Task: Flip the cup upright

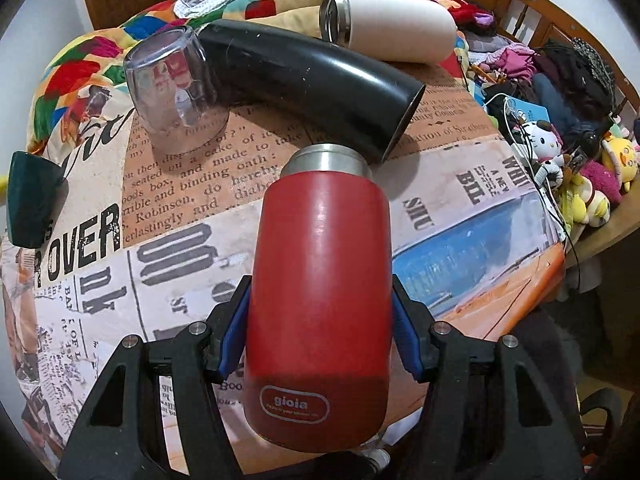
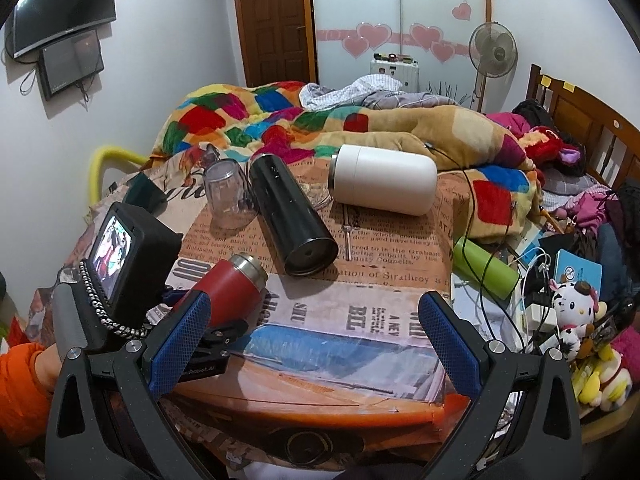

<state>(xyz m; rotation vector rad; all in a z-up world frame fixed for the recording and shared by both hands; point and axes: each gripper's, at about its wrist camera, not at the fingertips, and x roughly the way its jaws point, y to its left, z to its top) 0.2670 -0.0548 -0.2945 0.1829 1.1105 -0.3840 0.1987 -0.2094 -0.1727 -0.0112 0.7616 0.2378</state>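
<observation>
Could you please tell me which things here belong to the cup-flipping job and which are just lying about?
Job: red cup, held in the left gripper; right gripper, open.
Lying about: black cup, white cup, clear glass, green bottle.

The dark green cup (image 1: pixel 34 200) is cut by the left edge; its opening perhaps faces down

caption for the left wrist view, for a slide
Left gripper clamps the red cup above the newsprint-covered table.

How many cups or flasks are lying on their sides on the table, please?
2: the black flask mid-table and the white flask behind it. The red flask is held in the left gripper; others may be hidden.
</observation>
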